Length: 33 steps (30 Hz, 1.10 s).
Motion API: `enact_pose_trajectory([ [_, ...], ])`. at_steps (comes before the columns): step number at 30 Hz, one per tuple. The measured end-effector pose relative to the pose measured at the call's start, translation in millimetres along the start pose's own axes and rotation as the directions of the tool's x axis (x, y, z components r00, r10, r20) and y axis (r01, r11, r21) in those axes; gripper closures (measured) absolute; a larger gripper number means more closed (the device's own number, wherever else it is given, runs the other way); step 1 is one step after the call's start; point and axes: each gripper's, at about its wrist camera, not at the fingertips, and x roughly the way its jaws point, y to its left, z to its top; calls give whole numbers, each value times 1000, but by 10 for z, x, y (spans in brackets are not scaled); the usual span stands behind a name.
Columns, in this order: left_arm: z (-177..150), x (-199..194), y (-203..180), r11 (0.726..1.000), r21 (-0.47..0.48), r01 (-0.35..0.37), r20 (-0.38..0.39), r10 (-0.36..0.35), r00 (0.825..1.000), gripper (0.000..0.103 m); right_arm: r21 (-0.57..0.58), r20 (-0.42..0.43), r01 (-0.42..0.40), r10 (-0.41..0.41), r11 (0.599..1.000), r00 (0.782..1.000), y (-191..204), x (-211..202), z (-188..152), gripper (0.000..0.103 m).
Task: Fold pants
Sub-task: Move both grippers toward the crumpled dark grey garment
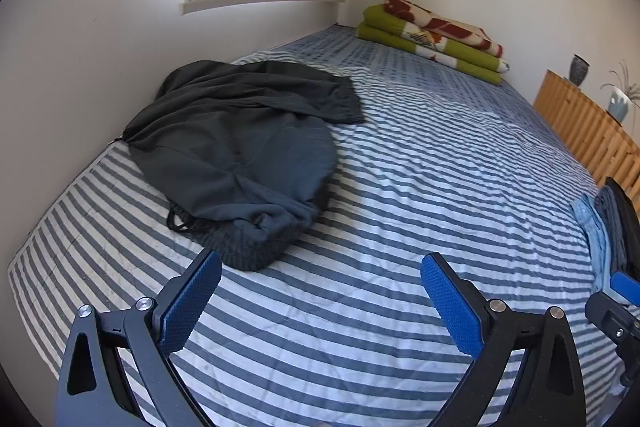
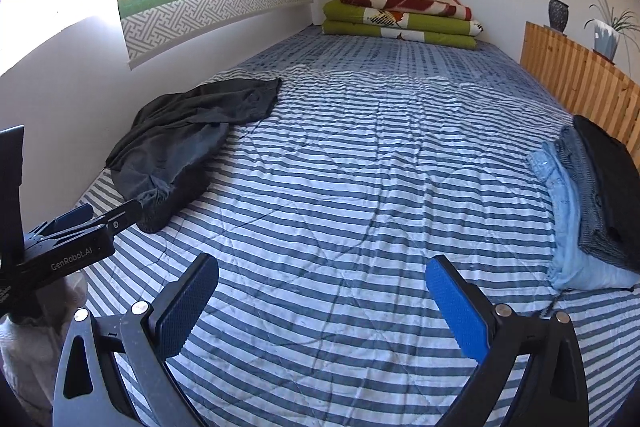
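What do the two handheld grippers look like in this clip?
Both the left gripper and the right gripper have black angular frames, silver screws at the joints and textured blue pads. The right wrist view shows white "GenRobot.AI" lettering on the left one's body.

The bed point(image 2: 360, 163) (striped quilt) carries crumpled dark pants point(image 2: 180, 143), a folded clothes stack point(image 2: 592, 203) and folded blankets point(image 2: 400, 17).
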Motion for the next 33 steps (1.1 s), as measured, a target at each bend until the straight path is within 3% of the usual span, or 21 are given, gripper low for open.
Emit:
enact_pose_trajectory([
  [7,126,382,830,989,-109,-99,-38,96,995,5,-15,-74,-91,90,996,993,449,654,301,2],
  [12,181,405,1214,980,-133,-150,-29,148,989,5,-10,-127,-142,139,990,982,790,1098,461,12],
  [18,217,428,1601,963,-199,-182,-44,176,983,7,-20,-216,-231,221,973,951,1337,1613,552,13],
  [23,209,367,1793,952,-234,-195,-39,192,981,7,12,-289,-302,292,953,912,1786,1987,570,13],
  [26,187,389,1928,941,-263,-214,-52,207,977,7,22,-339,-309,298,951,892,2019,2206,546,13],
  [27,179,404,1973,937,-274,-219,-56,211,976,7,18,-348,-300,287,954,892,2083,2276,535,17],
  [28,171,421,2012,932,-283,-228,-64,219,974,7,10,-356,-296,280,955,892,2132,2327,524,26],
  [29,159,429,2041,928,-291,-234,-68,223,972,9,-3,-368,-291,270,957,890,2175,2369,518,52],
  [30,151,440,2059,925,-298,-235,-73,223,972,10,-24,-370,-274,246,962,896,2203,2373,526,71],
  [32,146,443,2073,926,-302,-225,-76,212,974,11,-36,-369,-283,250,958,895,2185,2320,558,92],
  [33,148,434,2062,929,-298,-222,-72,210,975,11,-33,-364,-290,259,956,895,2149,2263,576,92],
])
